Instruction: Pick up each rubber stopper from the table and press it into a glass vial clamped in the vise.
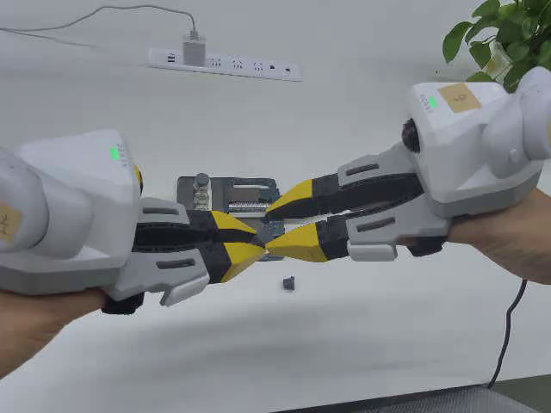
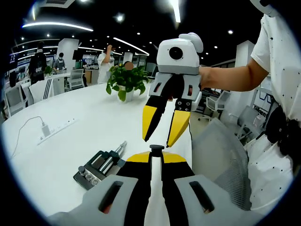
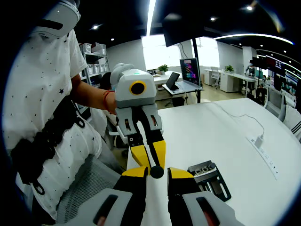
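Observation:
My left gripper (image 1: 261, 249) comes in from the left and is shut on a small dark rubber stopper (image 3: 156, 172) at its tip. My right gripper (image 1: 269, 228) faces it from the right, open, with its yellow jaws on either side of that tip. In the left gripper view the stopper (image 2: 156, 149) sits on my shut jaws, just under the open right gripper (image 2: 159, 140). Another dark stopper (image 1: 287, 282) lies on the white table below the grippers. Behind them stands the vise (image 1: 231, 196), holding a glass vial (image 1: 201, 183) at its left end.
A white power strip (image 1: 225, 63) with a plugged charger (image 1: 194, 47) lies at the far side of the table. A green plant (image 1: 499, 39) stands at the far right. A black cable (image 1: 508, 335) hangs near the right edge.

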`<action>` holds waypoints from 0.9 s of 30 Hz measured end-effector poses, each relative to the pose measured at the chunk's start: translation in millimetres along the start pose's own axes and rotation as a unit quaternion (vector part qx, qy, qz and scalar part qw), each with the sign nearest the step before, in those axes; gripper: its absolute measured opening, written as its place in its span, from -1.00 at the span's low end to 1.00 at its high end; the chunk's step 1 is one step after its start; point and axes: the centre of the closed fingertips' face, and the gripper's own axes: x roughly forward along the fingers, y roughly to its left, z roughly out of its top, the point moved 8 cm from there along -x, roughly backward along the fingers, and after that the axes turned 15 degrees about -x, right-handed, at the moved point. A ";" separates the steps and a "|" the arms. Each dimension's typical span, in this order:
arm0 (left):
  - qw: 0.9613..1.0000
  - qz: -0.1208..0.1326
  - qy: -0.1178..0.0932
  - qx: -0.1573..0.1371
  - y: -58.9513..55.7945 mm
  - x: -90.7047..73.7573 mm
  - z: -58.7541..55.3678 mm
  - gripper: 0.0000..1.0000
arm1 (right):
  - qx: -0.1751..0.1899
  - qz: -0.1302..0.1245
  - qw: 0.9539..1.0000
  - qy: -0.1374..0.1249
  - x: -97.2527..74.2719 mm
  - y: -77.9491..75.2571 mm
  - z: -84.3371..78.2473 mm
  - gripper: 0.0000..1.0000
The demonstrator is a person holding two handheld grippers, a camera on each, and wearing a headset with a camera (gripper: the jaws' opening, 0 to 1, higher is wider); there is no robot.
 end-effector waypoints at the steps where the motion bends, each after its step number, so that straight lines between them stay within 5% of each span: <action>1: 1.000 0.000 0.000 0.001 -0.5 -0.3 0.5 -0.93 | -0.001 0.002 1.000 0.001 0.0 0.0 0.3 -0.75; 27: 0.999 -0.013 0.019 0.028 -6.2 -2.5 1.8 -0.93 | -0.013 0.029 0.999 0.016 1.8 2.3 2.1 -0.83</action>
